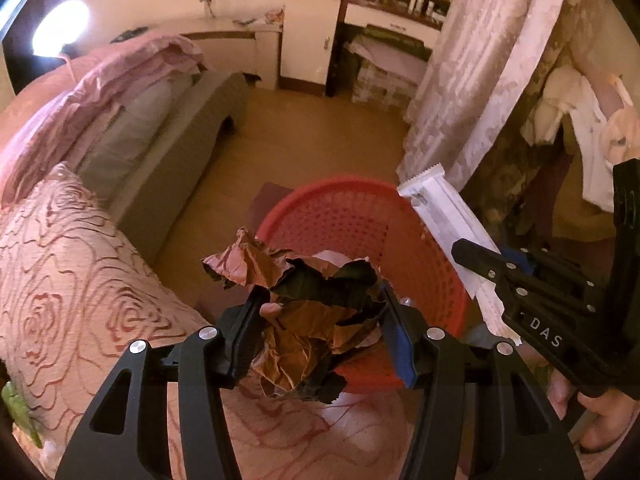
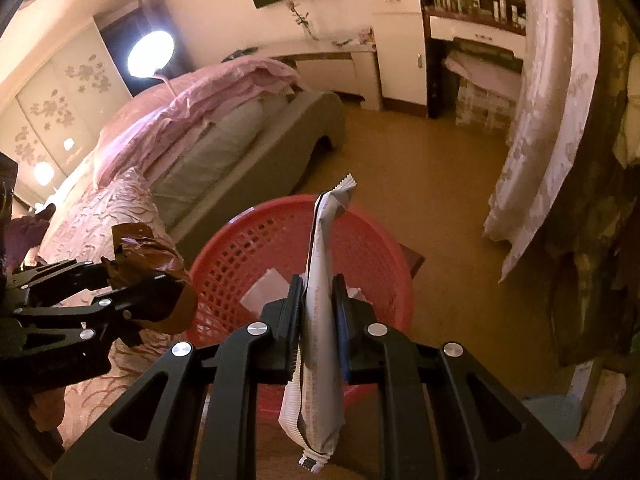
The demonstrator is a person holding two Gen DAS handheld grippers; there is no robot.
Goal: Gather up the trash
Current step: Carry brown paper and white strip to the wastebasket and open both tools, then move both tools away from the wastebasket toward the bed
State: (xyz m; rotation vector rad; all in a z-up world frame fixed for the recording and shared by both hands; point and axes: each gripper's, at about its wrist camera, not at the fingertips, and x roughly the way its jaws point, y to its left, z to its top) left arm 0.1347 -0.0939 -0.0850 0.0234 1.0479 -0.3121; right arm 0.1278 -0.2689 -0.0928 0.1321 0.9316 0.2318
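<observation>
A bedroom with a pink bed [image 2: 168, 128] surrounds a red basket [image 1: 420, 248] on the floor. The left gripper [image 1: 320, 312] clamps crumpled brown paper [image 1: 312, 304] between its jaws above the basket's near rim. The right gripper [image 2: 318, 300] pinches a white wrapper [image 2: 320, 280] upright over the basket.
</observation>
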